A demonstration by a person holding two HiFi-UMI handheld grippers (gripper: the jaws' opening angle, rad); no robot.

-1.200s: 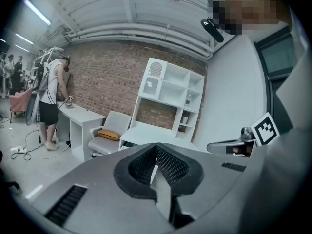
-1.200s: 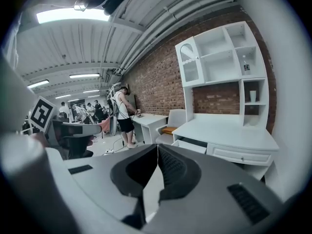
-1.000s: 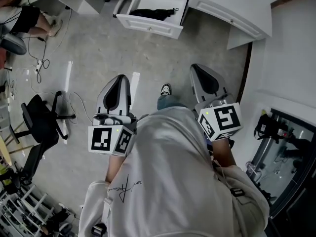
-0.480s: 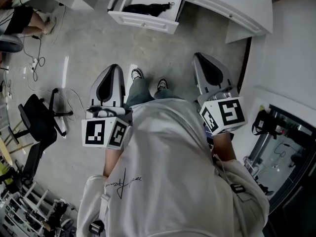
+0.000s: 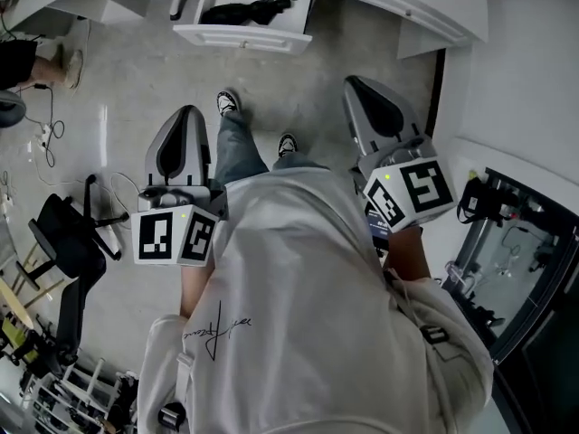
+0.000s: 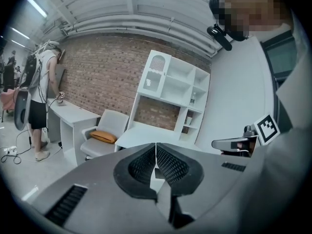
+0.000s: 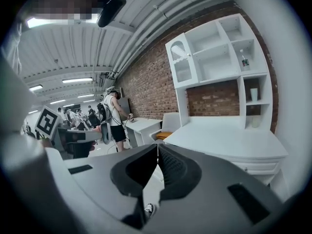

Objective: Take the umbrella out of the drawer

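Ahead, the open drawer [image 5: 242, 37] holds a black umbrella [image 5: 240, 11].

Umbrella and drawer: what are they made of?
The umbrella looks like black cloth: dull, limp and creased. The drawer looks like white painted wood or board, with smooth flat panels and a moulded front. Which of the two it is, the head view cannot show.
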